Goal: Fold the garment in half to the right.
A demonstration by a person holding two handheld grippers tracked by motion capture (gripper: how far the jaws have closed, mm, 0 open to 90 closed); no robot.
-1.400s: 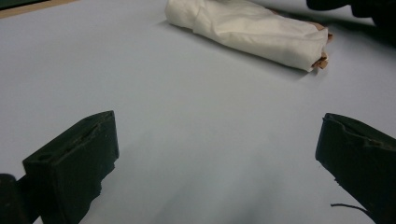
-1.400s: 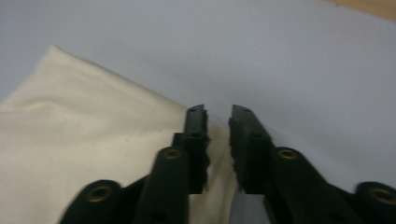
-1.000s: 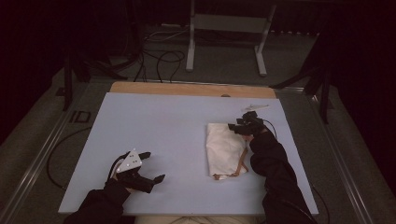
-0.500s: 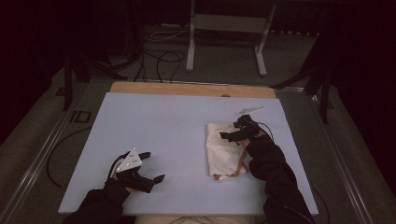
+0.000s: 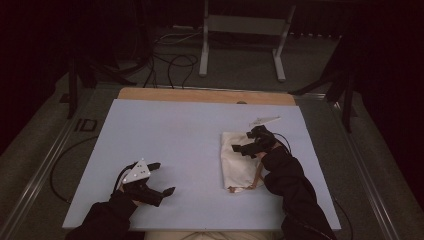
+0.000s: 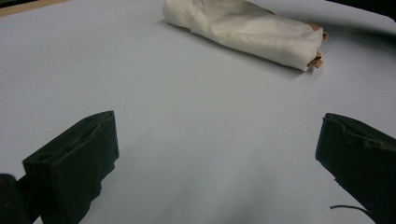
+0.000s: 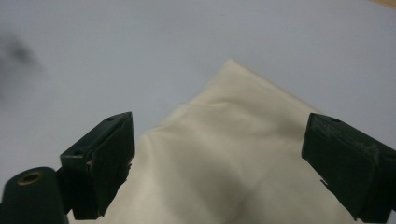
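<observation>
Right gripper (image 5: pixel 248 141) has just spread its fingers and let go of the cloth (image 5: pixel 240 160), now folded on the desk (image 5: pixel 170 130); left gripper (image 5: pixel 159 177) idles, released.

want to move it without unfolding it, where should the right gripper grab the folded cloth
Probably the far corner of the folded cloth, coming from above. The right gripper hangs over that end, jaws open after just widening with nothing pinched. The cloth lies flat on the table, and that corner is a thin layered edge the jaws could close across.
</observation>
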